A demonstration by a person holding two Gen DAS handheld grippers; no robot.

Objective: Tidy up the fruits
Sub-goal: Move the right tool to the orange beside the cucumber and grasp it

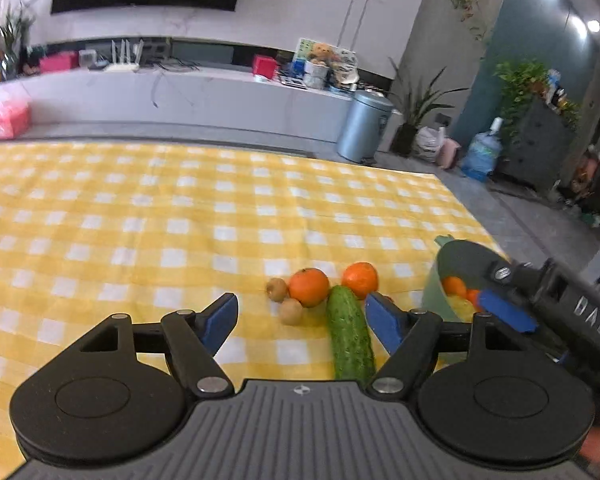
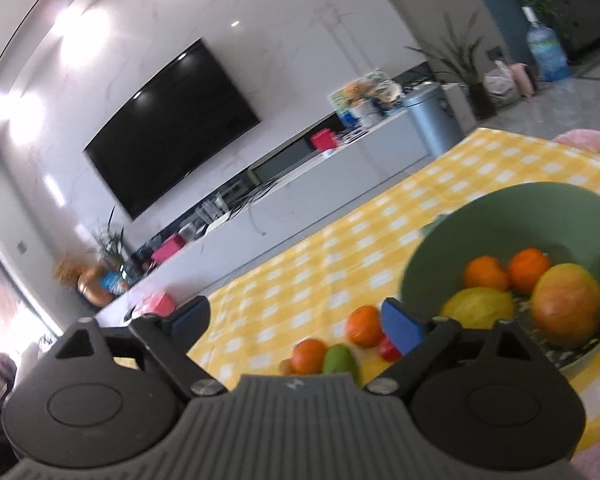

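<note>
**Both grippers empty over fruit on checked cloth**

Between the left gripper (image 1: 300,320) fingers nothing is held; jaws spread wide, blue pads clear of the cucumber (image 1: 350,332) lying just ahead at 12 o'clock. Two oranges (image 1: 309,286) and two small brown fruits (image 1: 277,289) sit at 11 o'clock of the cucumber tip, all on the yellow checked tablecloth (image 1: 140,220). Right gripper (image 2: 296,320) also wide, empty. Green bowl (image 2: 500,208) at its 2 o'clock holds oranges, a lemon, a mango-like fruit. Writing: right gripper's body, seen from the left wrist, reads "DAS", partly legible.
</note>
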